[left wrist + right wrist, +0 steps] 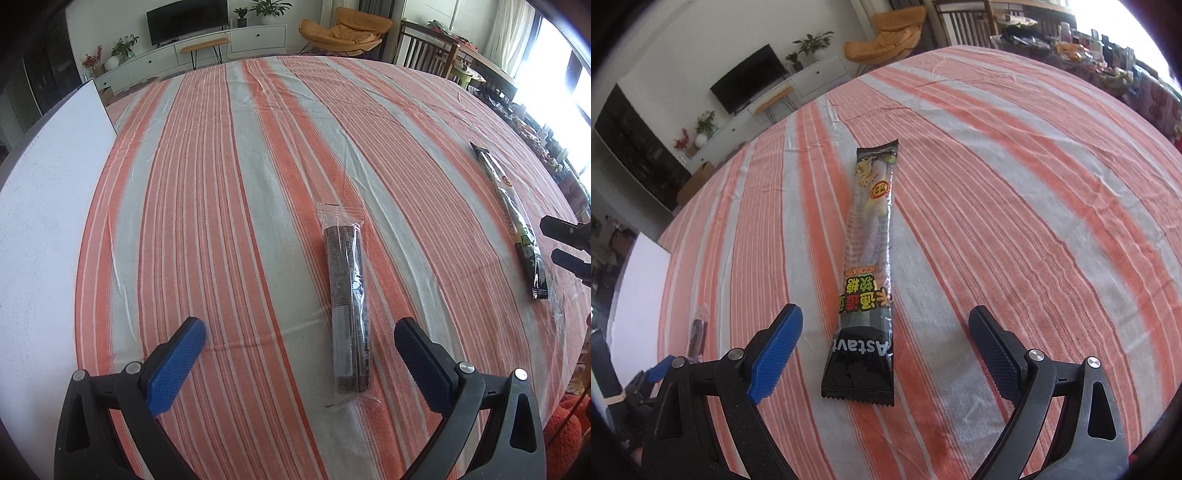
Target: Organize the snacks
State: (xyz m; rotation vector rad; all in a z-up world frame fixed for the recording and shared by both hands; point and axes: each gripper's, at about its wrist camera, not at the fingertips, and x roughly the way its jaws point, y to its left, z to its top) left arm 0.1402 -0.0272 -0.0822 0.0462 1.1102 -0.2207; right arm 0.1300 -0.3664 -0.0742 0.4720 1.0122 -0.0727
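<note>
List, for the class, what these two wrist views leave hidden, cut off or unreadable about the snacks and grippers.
- Clear-wrapped dark snack: label too small and glary in the left wrist view; in the right wrist view only a sliver shows behind the left gripper.
- Black printed snack stick: its "Astav" lettering is cut short where the wrapper curves.
- Right gripper: in the left wrist view only its fingertips show, the rest cut by the frame edge.

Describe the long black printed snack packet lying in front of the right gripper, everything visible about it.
The long black glossy snack packet is a slim sealed plastic sleeve with serrated crimped ends, green and yellow Chinese characters, white lettering near its close end and a greyish clear middle. It lies flat and lengthwise on the orange-and-white striped tablecloth, touching only the cloth. The right gripper has its jaws spread either side of the near end, not touching it.
</note>
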